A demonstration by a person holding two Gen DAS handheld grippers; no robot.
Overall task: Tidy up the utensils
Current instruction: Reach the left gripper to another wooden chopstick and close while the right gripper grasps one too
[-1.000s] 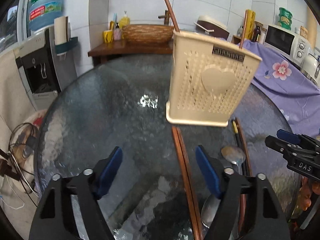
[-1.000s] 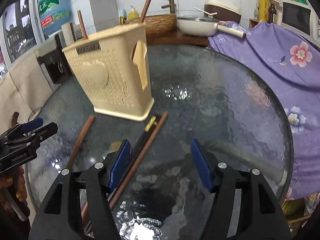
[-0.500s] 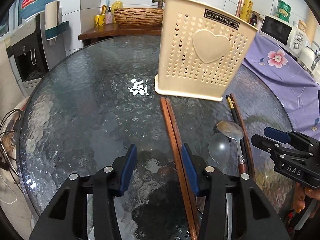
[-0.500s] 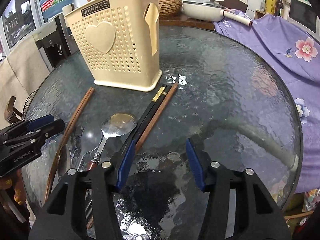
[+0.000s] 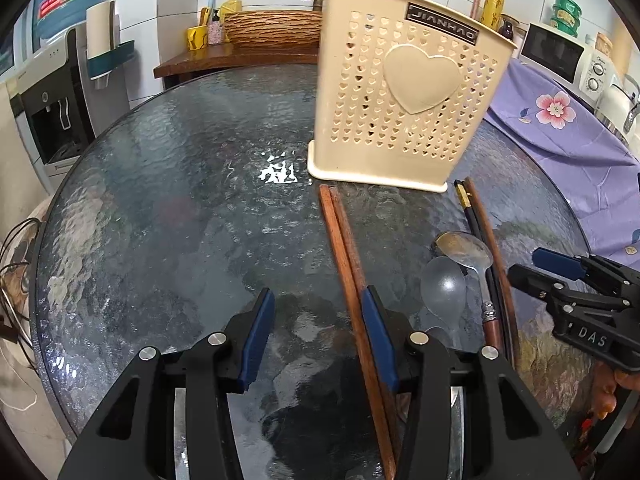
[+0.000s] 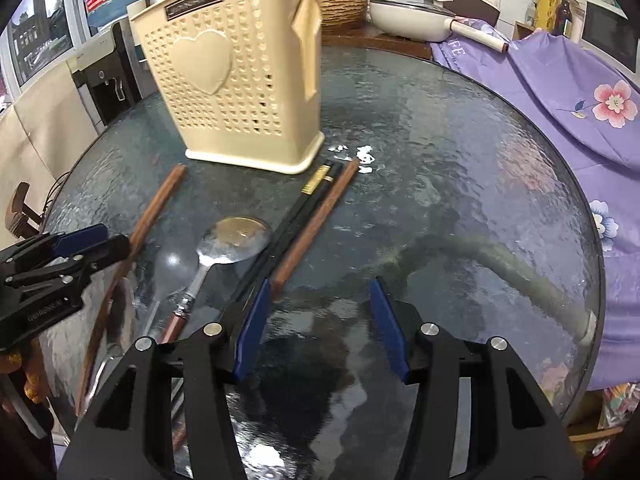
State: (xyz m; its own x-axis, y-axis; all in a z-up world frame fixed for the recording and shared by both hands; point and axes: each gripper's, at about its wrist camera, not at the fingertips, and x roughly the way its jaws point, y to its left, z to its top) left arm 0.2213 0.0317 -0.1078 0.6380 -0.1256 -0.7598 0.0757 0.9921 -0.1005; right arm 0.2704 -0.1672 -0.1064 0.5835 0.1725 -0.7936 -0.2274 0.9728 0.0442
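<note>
A cream perforated utensil holder point(image 5: 404, 100) with a heart on its side stands on the round glass table point(image 5: 180, 208); it also shows in the right wrist view point(image 6: 244, 88). A pair of brown chopsticks point(image 5: 348, 264) lies before it, under my open left gripper's point(image 5: 318, 332) right finger. A metal spoon point(image 6: 228, 248), a clear spoon point(image 5: 443, 286), black chopsticks point(image 6: 296, 216) and one brown chopstick point(image 6: 316, 220) lie to the right. My right gripper point(image 6: 320, 320) is open and empty, just right of that chopstick's near end.
A purple flowered cloth point(image 6: 560, 92) covers things at the table's right. A water dispenser point(image 5: 52, 92) stands at the left. A wooden shelf with a woven basket point(image 5: 272, 32) and a pan point(image 6: 416, 16) is behind the table.
Both grippers have come down and closer to the table and the holder. The left gripper's jaws have narrowed since a second ago. The utensils on the table have not moved.
</note>
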